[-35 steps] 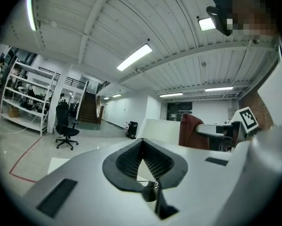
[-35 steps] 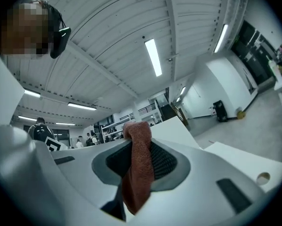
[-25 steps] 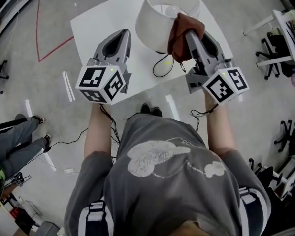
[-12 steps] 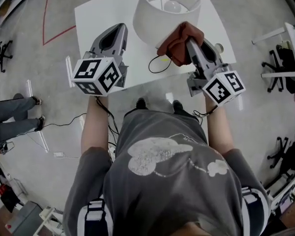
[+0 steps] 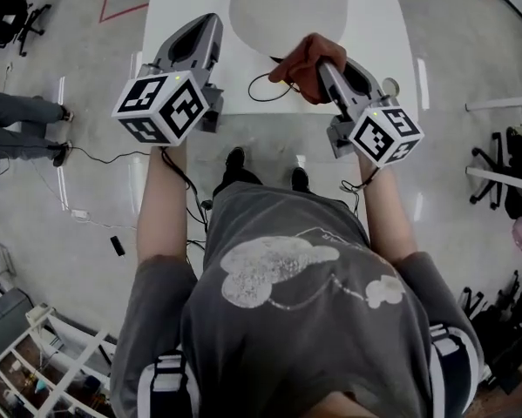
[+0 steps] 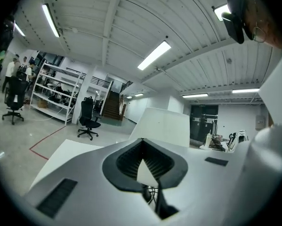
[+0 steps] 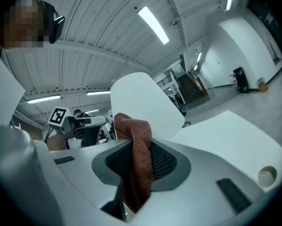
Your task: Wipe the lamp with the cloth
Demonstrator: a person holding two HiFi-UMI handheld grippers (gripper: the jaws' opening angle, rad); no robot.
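The lamp's white shade (image 5: pixel 287 7) stands on the white table (image 5: pixel 186 7) at the top of the head view. My right gripper (image 5: pixel 317 59) is shut on the brown cloth (image 5: pixel 300 64), which is bunched against the shade's near lower right side. In the right gripper view the cloth (image 7: pixel 138 159) hangs between the jaws in front of the shade (image 7: pixel 141 102). My left gripper (image 5: pixel 206 31) is shut and holds nothing, just left of the shade. In the left gripper view it (image 6: pixel 141 142) points at the shade (image 6: pixel 164 126).
The lamp's black cord (image 5: pixel 261 85) loops on the table near its front edge. A small round object (image 5: pixel 389 85) lies at the table's right. Office chairs (image 5: pixel 8 11), a person's legs (image 5: pixel 16 129) and floor cables (image 5: pixel 95 225) are around the table.
The right gripper with the cloth has slid from the shade's right side toward its lower front. The head view has tilted, so the table and lamp sit higher in the picture.
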